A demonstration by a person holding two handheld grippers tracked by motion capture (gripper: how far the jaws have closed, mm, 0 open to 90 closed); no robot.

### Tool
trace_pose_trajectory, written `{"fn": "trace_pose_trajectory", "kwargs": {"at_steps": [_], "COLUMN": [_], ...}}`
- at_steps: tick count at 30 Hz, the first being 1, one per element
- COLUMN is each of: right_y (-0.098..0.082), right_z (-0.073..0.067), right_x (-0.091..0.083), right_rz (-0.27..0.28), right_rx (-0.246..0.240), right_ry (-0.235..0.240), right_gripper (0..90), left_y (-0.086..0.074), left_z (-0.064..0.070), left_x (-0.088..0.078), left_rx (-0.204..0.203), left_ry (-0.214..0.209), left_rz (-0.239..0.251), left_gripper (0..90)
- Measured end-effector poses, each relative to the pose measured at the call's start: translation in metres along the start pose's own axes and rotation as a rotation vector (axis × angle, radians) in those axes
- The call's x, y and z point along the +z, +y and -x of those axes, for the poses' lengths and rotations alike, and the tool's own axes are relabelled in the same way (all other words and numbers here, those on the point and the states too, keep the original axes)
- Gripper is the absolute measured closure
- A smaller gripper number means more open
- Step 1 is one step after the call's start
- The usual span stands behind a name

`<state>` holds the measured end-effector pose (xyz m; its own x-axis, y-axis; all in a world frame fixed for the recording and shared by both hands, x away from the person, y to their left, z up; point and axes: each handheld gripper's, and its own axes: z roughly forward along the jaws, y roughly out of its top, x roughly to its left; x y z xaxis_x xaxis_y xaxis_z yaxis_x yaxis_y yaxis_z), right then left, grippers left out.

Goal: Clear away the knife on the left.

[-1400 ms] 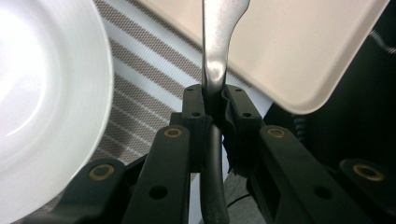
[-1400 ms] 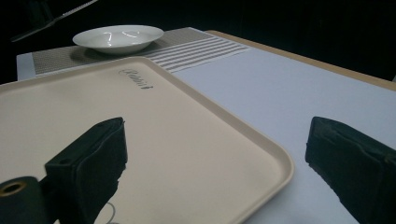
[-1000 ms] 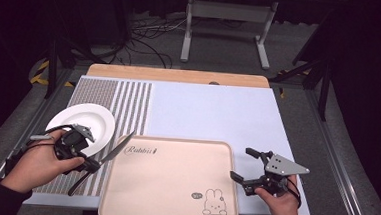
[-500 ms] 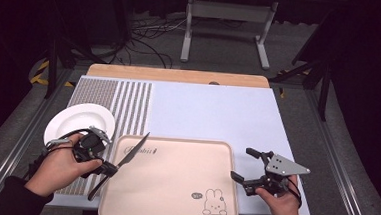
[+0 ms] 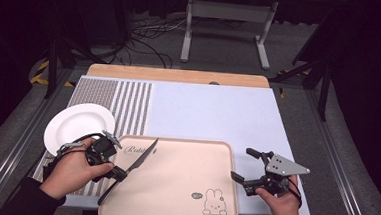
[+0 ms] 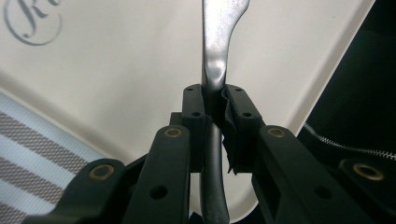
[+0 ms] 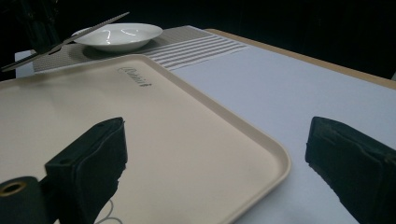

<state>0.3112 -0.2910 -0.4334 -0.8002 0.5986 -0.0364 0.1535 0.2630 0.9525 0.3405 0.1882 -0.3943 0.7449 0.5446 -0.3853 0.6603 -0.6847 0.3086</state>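
Left gripper point(image 5: 117, 172), at the front-left corner of the table, clenched on the dark handle of a knife point(image 5: 140, 160); blade slanting up and away over the left edge of the beige tray point(image 5: 183, 197), which lies at the table's front edge; white plate point(image 5: 77, 125) near the left edge, on a striped mat point(image 5: 123, 103). Right gripper point(image 5: 247, 166), at the tray's right edge, released, jaws wide and holding nothing.

Bright tabletop, dark surroundings, soft focus.
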Motion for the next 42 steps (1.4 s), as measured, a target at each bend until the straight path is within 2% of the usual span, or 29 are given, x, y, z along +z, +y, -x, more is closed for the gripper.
{"fn": "trace_pose_trajectory", "kwargs": {"at_steps": [14, 20, 42], "right_y": [0.000, 0.000, 0.000], "right_z": [0.000, 0.000, 0.000], "right_x": [0.000, -0.001, -0.001], "right_rz": [-0.001, 0.004, 0.000], "right_rx": [-0.001, 0.003, 0.002], "right_ry": [0.004, 0.000, 0.004], "right_gripper": [6.3, 6.3, 6.3], "left_y": [0.001, 0.000, 0.001], "left_z": [-0.003, -0.007, -0.012], "left_x": [0.024, 0.030, 0.044], "left_rx": [-0.031, -0.053, -0.073], "left_ry": [-0.053, -0.051, -0.059], "left_rz": [-0.038, -0.047, -0.067], "left_gripper": [80.1, 80.1, 80.0]}}
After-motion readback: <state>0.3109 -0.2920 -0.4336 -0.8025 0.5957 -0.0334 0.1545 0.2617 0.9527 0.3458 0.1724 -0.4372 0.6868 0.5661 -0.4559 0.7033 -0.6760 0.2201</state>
